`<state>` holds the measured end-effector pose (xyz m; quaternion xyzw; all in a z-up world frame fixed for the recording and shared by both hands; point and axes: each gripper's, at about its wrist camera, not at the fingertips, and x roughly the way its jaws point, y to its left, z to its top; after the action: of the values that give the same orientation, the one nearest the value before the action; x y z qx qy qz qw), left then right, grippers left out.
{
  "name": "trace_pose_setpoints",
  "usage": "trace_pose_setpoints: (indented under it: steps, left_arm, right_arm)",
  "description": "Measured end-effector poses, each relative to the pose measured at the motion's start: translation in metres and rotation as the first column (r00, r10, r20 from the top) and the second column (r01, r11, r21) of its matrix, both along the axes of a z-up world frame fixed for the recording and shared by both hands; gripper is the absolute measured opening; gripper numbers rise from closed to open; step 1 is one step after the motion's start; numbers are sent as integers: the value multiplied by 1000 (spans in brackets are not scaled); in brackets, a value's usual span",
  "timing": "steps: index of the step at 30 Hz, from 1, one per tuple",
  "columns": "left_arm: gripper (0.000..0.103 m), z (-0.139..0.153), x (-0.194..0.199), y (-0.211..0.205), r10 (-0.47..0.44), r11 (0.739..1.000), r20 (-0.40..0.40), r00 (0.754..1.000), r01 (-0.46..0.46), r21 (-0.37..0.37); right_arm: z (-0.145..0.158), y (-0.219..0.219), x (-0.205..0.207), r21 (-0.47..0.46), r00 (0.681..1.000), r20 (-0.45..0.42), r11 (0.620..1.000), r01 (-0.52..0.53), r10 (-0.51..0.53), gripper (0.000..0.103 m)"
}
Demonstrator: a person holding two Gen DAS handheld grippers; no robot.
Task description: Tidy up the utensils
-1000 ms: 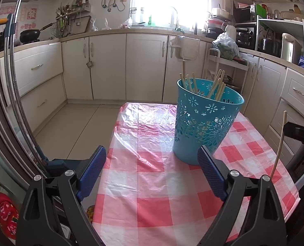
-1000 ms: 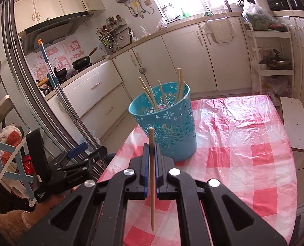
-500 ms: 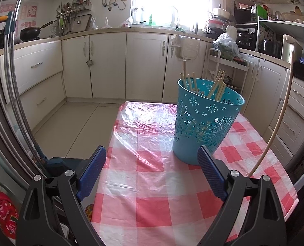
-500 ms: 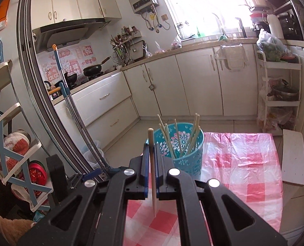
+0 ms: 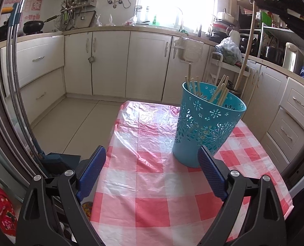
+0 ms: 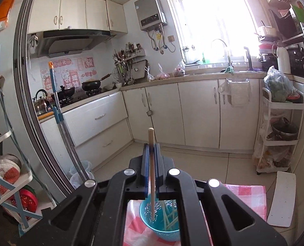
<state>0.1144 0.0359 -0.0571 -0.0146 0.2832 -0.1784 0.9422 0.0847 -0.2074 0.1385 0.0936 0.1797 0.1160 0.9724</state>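
Observation:
A turquoise perforated basket [image 5: 208, 127] stands on the red-checked tablecloth [image 5: 152, 174] and holds several wooden chopsticks [image 5: 219, 92]. My left gripper [image 5: 152, 168] is open and empty, low over the table, just in front of the basket. My right gripper [image 6: 151, 149] is shut on a single wooden chopstick [image 6: 152, 174], held upright high above the basket [image 6: 162, 221], its lower tip over the opening. In the left wrist view this chopstick [image 5: 246, 47] hangs from the right gripper at the upper right, its tip behind the basket rim.
White kitchen cabinets [image 5: 147, 65] and a floor lie beyond the table's far edge. A white shelf trolley [image 6: 281, 135] with a pot stands at right. A mop handle [image 6: 59, 110] leans at left by a door frame.
My right gripper has risen with the chopstick and moved over the basket, now looking down into it. The left gripper has not moved.

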Motion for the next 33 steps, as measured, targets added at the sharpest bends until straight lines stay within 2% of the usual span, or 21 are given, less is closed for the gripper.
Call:
trace_pose_setpoints:
  steps: [4,8,11,14,16,17,18,20,22,24,26,29,31,33]
  left_arm:
    - [87,0,1,2,3,1000,-5,1000,-4,-10]
    - [88,-1,2,2,4,1000,-11,1000,-4,-11]
    - [89,-2,3,1,5,1000,-14,1000,-6,-6]
    - [90,-3,3,-1,6,1000,-17,1000,-5,4]
    - [91,-3,3,-2,8,1000,-17,1000,-8,9]
    - [93,-3,3,-2,9,1000,-18,1000,-9,10]
    - [94,-4,4,-2,9,1000,-21,1000,-9,10]
    - [95,-4,3,-2,8,1000,-23,1000,-8,11]
    - [95,-6,3,-4,-4,1000,-31,999,5,9]
    - [95,-8,3,-6,-14,1000,-54,998,14,12]
    - [95,-8,4,-9,-5,1000,-83,997,6,20]
    - [95,0,-3,-11,11,999,-73,997,-8,43]
    - [95,11,-11,-9,3,1000,-66,998,-1,25]
    - [95,23,-22,-7,-11,1000,-76,997,10,-13]
  right_arm:
    - [-40,4,34,-45,993,-113,999,22,-27,5]
    - [-84,6,59,-81,970,-237,996,39,-57,5]
    - [-104,5,65,-88,954,-291,995,50,-74,5]
    - [-110,4,64,-88,946,-312,994,65,-90,7]
    - [-110,3,58,-83,946,-307,993,83,-105,23]
    - [-109,3,51,-84,948,-295,991,101,-122,38]
    - [-108,3,44,-87,950,-280,989,117,-137,45]
    - [-108,3,25,-87,952,-267,987,132,-151,52]
    - [-111,3,8,-91,946,-268,983,163,-181,68]
    - [-116,1,-13,-92,935,-282,976,198,-216,78]
    - [-119,1,-29,-102,921,-303,969,227,-247,84]
    - [-124,-1,-55,-121,900,-334,960,254,-280,92]
    - [-124,-1,-68,-130,886,-356,955,267,-296,96]
    - [-121,-1,-78,-140,871,-377,949,283,-316,96]
